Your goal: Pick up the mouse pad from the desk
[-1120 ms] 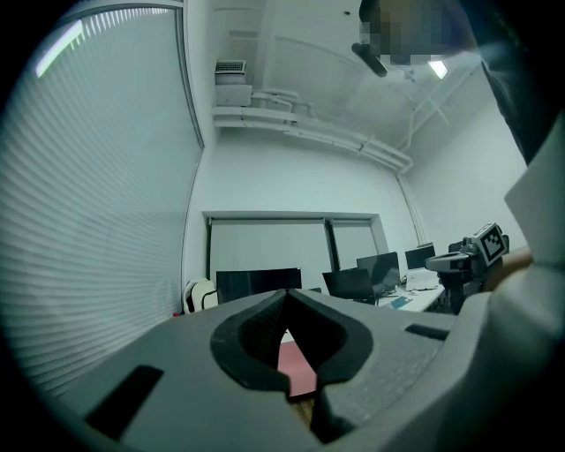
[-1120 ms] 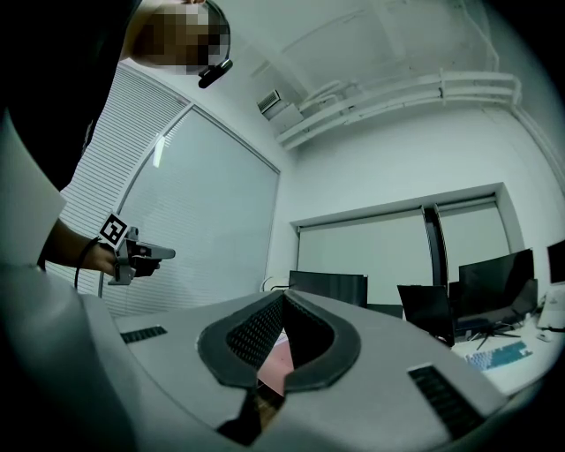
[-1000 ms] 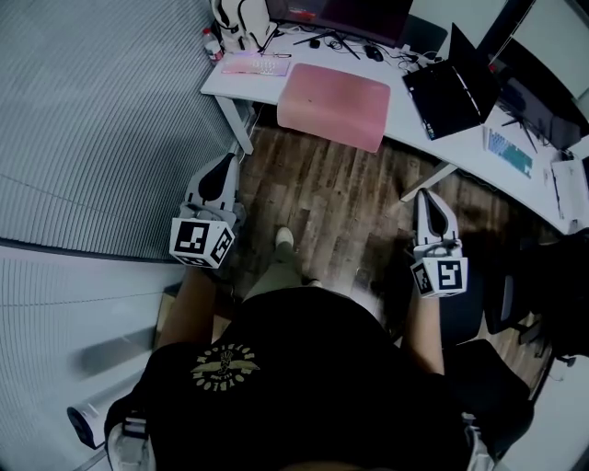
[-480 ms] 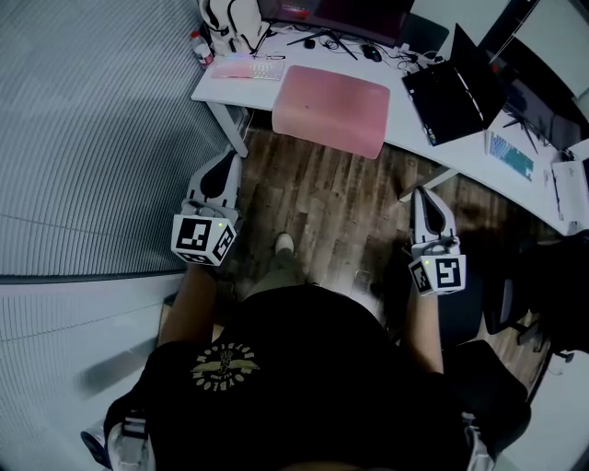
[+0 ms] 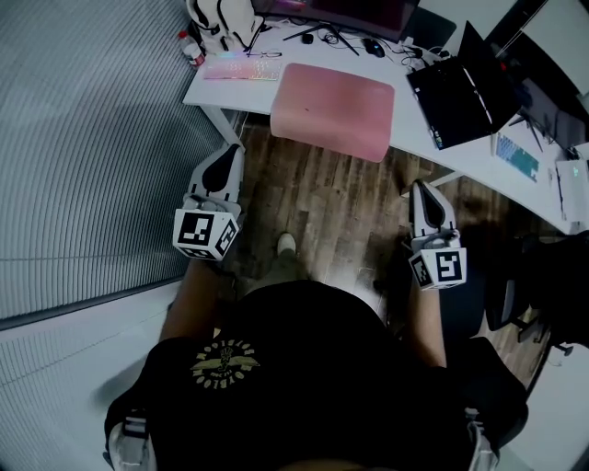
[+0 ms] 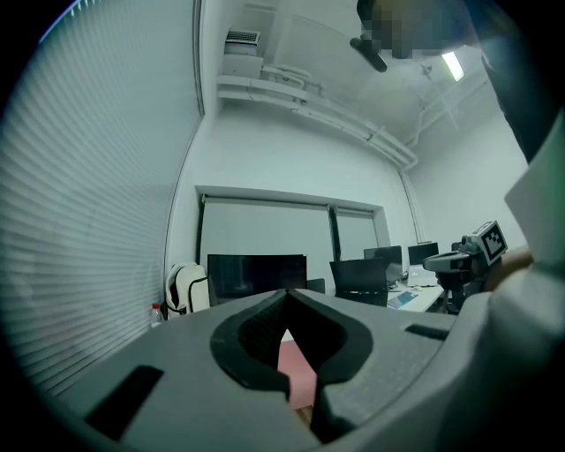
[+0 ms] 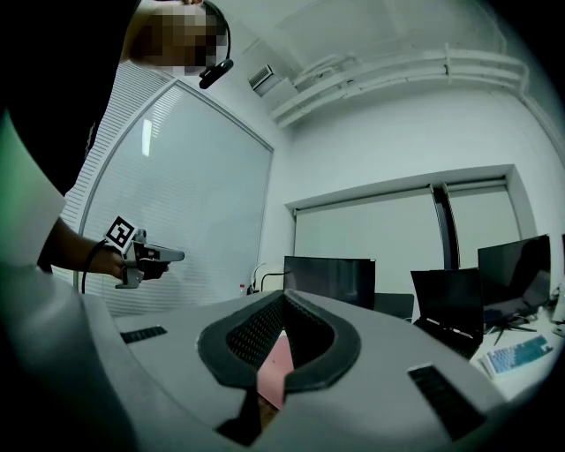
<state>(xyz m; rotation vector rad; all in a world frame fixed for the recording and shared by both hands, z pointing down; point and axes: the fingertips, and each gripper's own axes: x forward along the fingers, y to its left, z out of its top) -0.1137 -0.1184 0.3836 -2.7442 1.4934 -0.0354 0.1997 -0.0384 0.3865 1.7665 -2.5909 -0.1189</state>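
The pink mouse pad lies on the white desk, its near edge hanging over the desk front. Both grippers are held level over the wooden floor, short of the desk and pointing at it. My left gripper is below the pad's left corner, shut and empty. My right gripper is off the pad's right side, also shut with nothing in it. In the left gripper view a strip of the pad shows under the closed jaws. The right gripper view shows the pad the same way.
On the desk are a pink keyboard, a dark monitor, a black laptop and a blue keyboard. A white desk leg stands close to the left gripper. Blinds line the left wall. A dark chair is at my right.
Both grippers have moved forward toward the desk together, still shut. The pad lies where it was.
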